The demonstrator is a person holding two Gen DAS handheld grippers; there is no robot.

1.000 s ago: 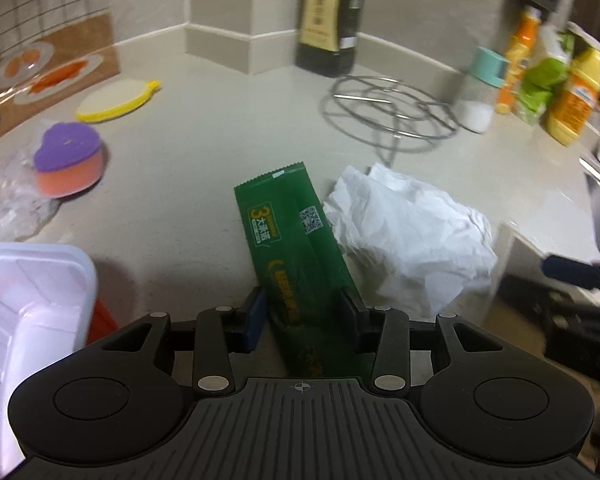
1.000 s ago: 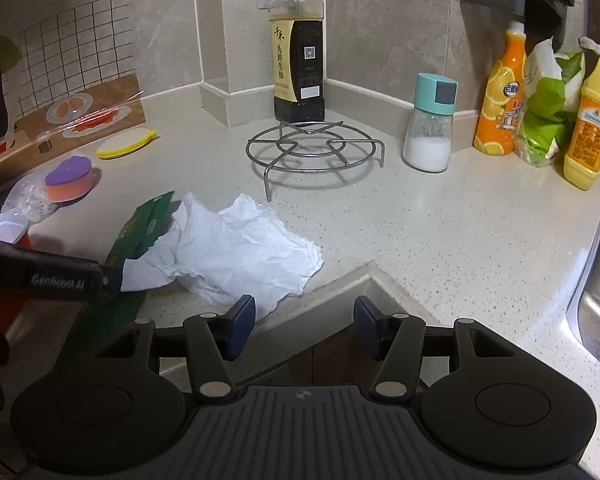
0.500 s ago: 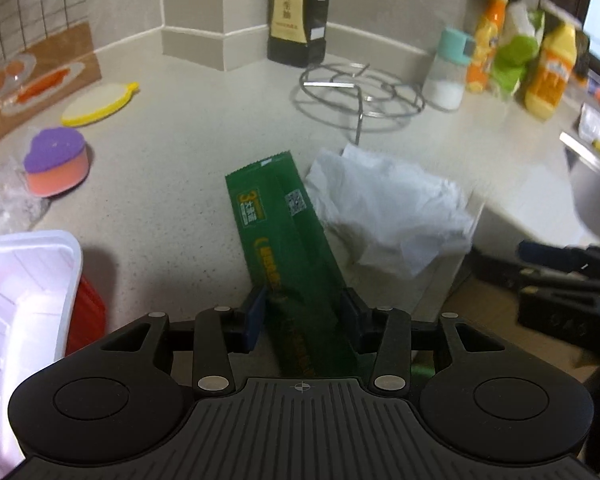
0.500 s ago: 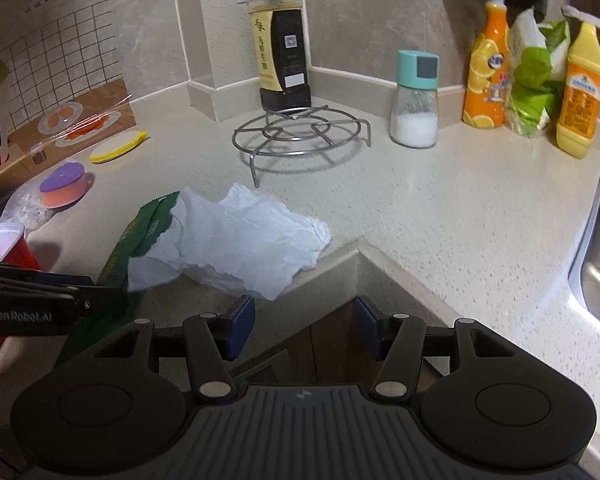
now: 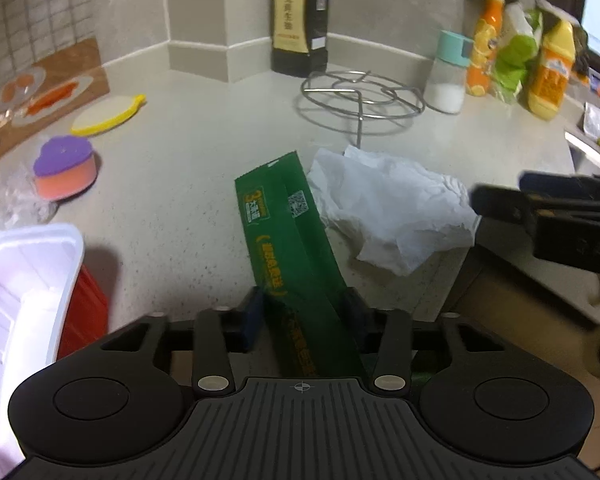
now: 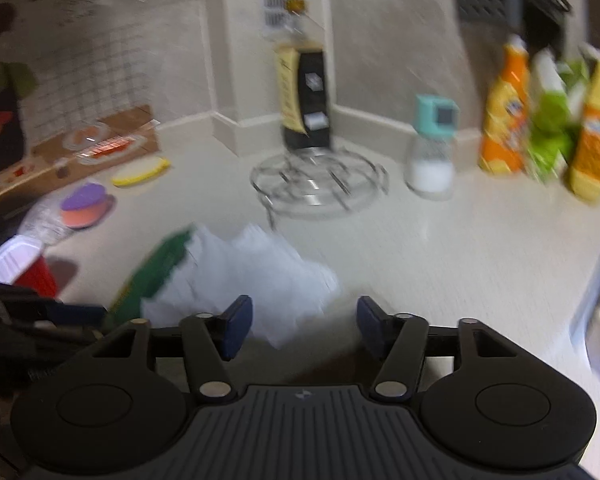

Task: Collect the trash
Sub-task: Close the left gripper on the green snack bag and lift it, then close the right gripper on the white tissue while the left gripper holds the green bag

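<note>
Left wrist view: the left gripper [image 5: 302, 314] straddles the near end of a green wrapper [image 5: 288, 248]. Its jaws are closing, the wrapper between them; the right pad looks to touch the wrapper's edge, the left pad stands a little off, so no firm pinch yet.

Item, green wrapper: long, flat, glossy foil sachet with yellow print and a small code square, far end torn. It lies on the pale counter [image 5: 188, 184] with its near end running past the counter's edge.

Item, white paper [image 5: 392, 212]: crumpled, soft, just beside the wrapper on the right, one corner overhanging the edge.

Right wrist view, blurred: the right gripper [image 6: 304, 326] hangs before the paper's overhanging corner, jaws opening, nothing pressed between them.

Risks, as judged:
- The slick foil may slide out sideways if only one pad bites; a pinch across the narrow width could fold it.
- The paper may catch only by a loose flap and tear or drop off the edge.
- The two grippers work near each other and might collide.
</note>
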